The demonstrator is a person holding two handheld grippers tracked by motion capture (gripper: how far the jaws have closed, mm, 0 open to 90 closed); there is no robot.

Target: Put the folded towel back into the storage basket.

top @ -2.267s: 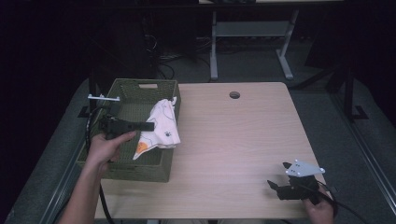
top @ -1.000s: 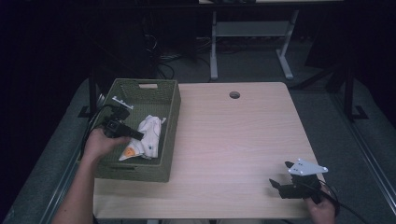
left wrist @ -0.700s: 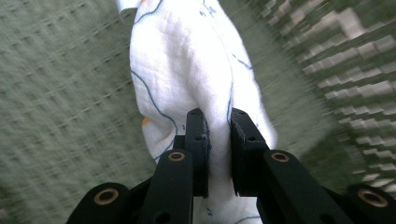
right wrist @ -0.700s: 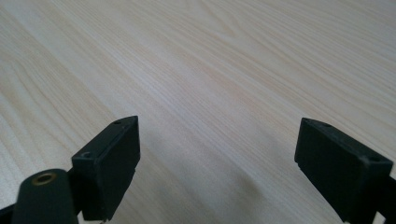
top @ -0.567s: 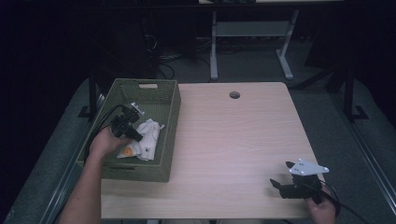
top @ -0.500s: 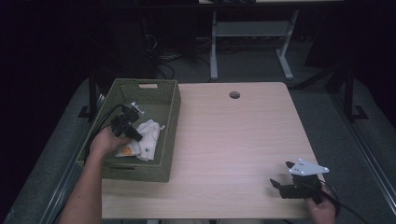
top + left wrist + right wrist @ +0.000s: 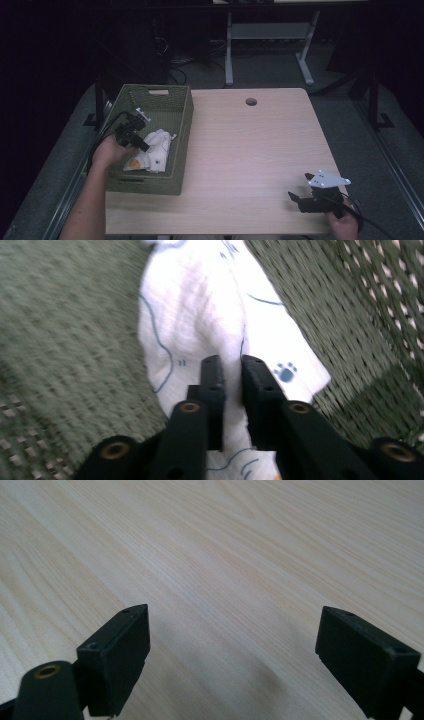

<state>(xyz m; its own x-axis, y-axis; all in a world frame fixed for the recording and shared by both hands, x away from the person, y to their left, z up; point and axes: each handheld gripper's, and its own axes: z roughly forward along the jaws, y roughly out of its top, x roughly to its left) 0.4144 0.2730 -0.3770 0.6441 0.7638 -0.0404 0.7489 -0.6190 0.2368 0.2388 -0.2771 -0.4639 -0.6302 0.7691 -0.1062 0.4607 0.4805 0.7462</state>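
A white cloth (image 7: pixel 159 152) with blue prints and an orange patch lies crumpled on the floor of a green woven basket (image 7: pixel 185 131) at the table's left. My left gripper (image 7: pixel 144 146) reaches down into the basket. In the left gripper view its jaws have just been closing and stand nearly together (image 7: pixel 232 362), pinching a fold of the white cloth (image 7: pixel 200 300); the basket's wall (image 7: pixel 360 315) rises on the right. My right gripper (image 7: pixel 296 198) rests at the table's near right corner, open (image 7: pixel 232 635), with bare wood between its jaws.
The light wooden table (image 7: pixel 250 150) has a round cable hole (image 7: pixel 251 101) near its far edge. The basket fills the table's left strip. Beyond the table the room is dark, with a desk frame (image 7: pixel 229 55) on the floor.
The left gripper went from holding the cloth up over the basket down to the basket's floor, where the cloth now lies bunched. The right gripper has stayed where it was.
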